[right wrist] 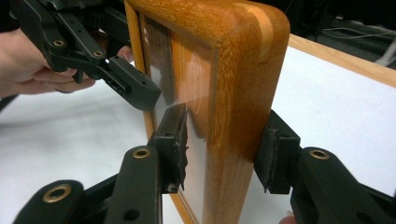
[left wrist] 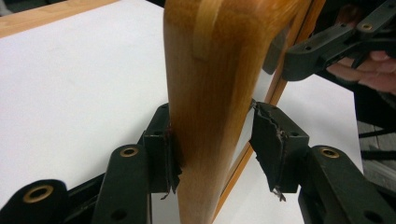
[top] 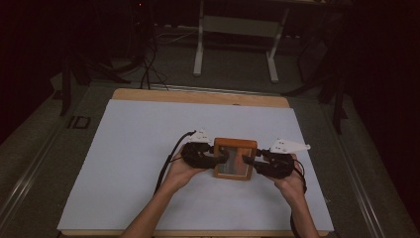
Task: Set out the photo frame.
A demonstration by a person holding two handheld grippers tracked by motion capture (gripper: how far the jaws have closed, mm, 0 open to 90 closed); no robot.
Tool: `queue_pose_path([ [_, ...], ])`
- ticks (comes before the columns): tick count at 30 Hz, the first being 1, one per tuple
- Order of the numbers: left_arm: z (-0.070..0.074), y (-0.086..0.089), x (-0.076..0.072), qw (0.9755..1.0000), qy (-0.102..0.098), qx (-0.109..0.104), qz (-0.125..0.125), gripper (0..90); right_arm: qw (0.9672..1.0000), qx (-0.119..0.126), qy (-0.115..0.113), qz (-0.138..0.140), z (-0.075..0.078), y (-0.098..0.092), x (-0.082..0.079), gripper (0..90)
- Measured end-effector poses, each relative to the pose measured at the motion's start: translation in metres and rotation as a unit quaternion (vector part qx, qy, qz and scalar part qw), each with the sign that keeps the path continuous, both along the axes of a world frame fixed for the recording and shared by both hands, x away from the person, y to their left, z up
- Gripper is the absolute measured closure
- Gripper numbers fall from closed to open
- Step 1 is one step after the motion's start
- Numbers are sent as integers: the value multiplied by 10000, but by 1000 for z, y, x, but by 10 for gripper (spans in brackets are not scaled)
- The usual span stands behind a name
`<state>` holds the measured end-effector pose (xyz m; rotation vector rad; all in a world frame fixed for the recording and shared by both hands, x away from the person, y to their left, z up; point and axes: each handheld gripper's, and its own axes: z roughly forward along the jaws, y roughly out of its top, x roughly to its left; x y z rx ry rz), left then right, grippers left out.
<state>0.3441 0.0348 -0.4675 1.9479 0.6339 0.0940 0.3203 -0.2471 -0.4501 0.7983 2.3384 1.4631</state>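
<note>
High view: a wooden frame (top: 235, 158) stands mid-desk (top: 129, 148), left tongs (top: 214, 154) and right tongs (top: 252, 162) at its sides.
Left gripper view: left tongs (left wrist: 215, 147) straddle the frame (left wrist: 210, 93); one pad touches, the other stands just off.
Right gripper view: right tongs (right wrist: 224, 151) clamp the frame (right wrist: 233, 93).

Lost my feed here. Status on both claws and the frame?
Left claw and right claw each straddle a side of the wooden frame. Left grip not fully closed. Frame upright. Nothing in the way.
</note>
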Motion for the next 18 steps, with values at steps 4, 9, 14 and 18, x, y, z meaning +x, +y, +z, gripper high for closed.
queue_pose_path([
  [4,3,12,-6,9998,23,-72,157,531,9997,194,95,92,-2,8,3,578],
  [9,5,26,-15,9994,3,23,344,536,9992,270,155,244,-4,22,5,571],
  [14,4,42,-19,9988,52,-40,493,535,9985,358,266,323,-6,37,8,571],
  [18,2,54,-21,9980,95,-231,588,535,9977,421,361,378,-8,47,10,571],
])
